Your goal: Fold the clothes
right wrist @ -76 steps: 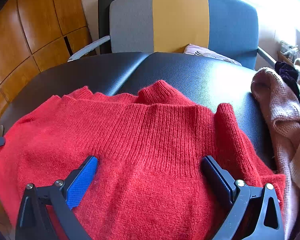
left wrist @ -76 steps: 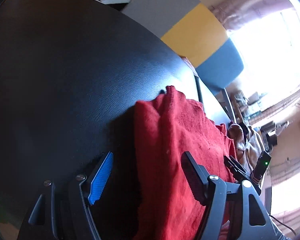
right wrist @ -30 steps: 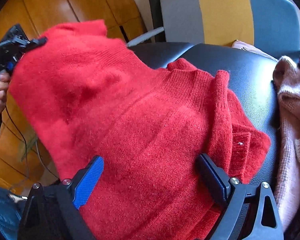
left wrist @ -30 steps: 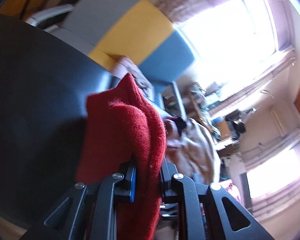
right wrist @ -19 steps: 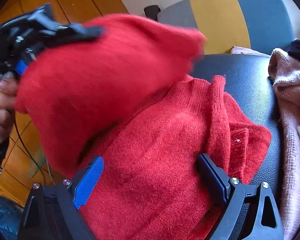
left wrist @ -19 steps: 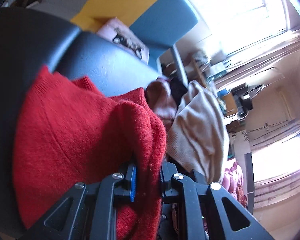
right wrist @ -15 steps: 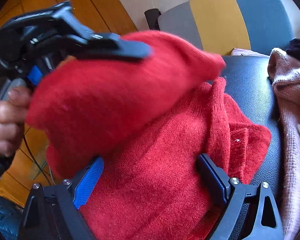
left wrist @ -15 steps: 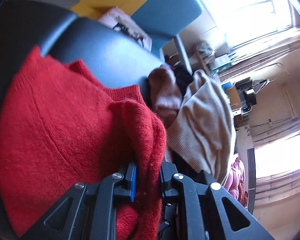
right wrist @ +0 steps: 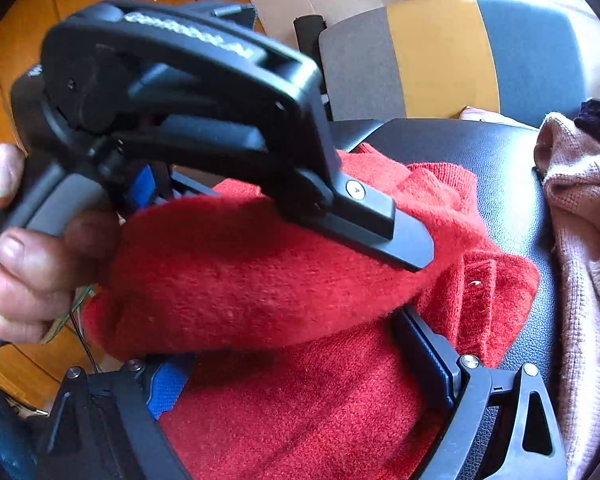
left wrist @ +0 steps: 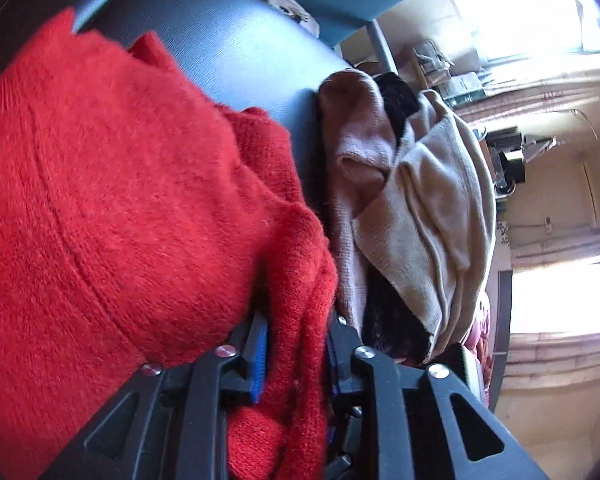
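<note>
A red knitted sweater (left wrist: 100,200) lies on the black padded table (left wrist: 240,40). My left gripper (left wrist: 296,344) has a thick fold of it between its pads, which still touch the wool while the jaws are opening. In the right wrist view this fold (right wrist: 260,288) is laid over the rest of the sweater (right wrist: 300,408), with the left gripper's upper finger (right wrist: 380,224) on top and a hand (right wrist: 20,248) on its handle. My right gripper (right wrist: 288,352) is open wide, one finger on each side of the sweater's near part, pinching nothing.
A pile of pink, beige and dark knitwear (left wrist: 400,200) lies right beside the sweater, at the right edge (right wrist: 580,220) in the right wrist view. A grey, yellow and blue chair (right wrist: 440,52) stands behind the table (right wrist: 480,148). Wooden panelling is at the left.
The left gripper has carried the sweater's left side across to the right and down onto the rest of the sweater, ending beside the knitwear pile. The right gripper has stayed in place.
</note>
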A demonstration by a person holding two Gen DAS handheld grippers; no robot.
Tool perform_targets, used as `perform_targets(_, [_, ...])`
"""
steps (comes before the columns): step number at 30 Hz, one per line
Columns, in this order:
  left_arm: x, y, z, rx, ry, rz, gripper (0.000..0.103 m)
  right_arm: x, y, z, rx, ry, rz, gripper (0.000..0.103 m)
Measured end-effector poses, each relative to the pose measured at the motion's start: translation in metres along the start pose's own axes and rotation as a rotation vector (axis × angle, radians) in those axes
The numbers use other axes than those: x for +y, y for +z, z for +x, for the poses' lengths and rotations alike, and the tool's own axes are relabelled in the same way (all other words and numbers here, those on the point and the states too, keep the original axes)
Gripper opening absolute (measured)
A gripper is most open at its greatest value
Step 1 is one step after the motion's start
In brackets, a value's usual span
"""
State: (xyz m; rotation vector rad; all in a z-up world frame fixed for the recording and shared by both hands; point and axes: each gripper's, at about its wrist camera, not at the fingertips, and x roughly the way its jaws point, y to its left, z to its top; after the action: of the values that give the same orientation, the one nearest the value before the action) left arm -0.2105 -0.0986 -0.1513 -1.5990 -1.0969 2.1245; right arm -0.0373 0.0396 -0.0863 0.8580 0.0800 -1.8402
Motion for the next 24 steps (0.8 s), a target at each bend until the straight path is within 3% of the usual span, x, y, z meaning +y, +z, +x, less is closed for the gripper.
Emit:
perform_targets(4, [-0.024, -0.009, -0.019, -0.033, -0.128, 0.043, 0.038, 0.004, 0.000, 0.001, 0.002, -0.009, -0.014, 0.099])
perform_targets(6, [-0.018, -0.034, -0.063, -0.067, -0.204, 0.072, 0.039, 0.006, 0.000, 0.002, 0.005, -0.017, -0.019, 0.099])
perform_targets(8, [0.000, -0.066, -0.116, -0.148, -0.232, 0.087, 0.040, 0.008, 0.001, 0.003, 0.012, -0.032, -0.027, 0.099])
perform_targets(11, [0.037, -0.081, -0.163, -0.298, -0.179, 0.043, 0.040, 0.015, 0.001, -0.005, 0.044, -0.067, -0.056, 0.100])
perform_targets(17, [0.127, -0.129, -0.202, -0.464, 0.121, -0.040, 0.037, 0.024, -0.005, -0.055, 0.022, -0.042, -0.034, 0.103])
perform_targets(19, [0.131, -0.142, -0.196, -0.494, 0.155, -0.024, 0.036, 0.022, -0.003, -0.078, 0.000, -0.019, -0.003, 0.103])
perform_targets(21, [0.130, -0.153, -0.188, -0.503, 0.161, 0.001, 0.036, 0.027, 0.019, -0.092, -0.057, 0.021, 0.014, 0.103])
perform_targets(24, [0.123, -0.171, -0.181, -0.522, 0.175, 0.058, 0.035, 0.033, 0.040, -0.109, -0.125, 0.166, 0.062, 0.103])
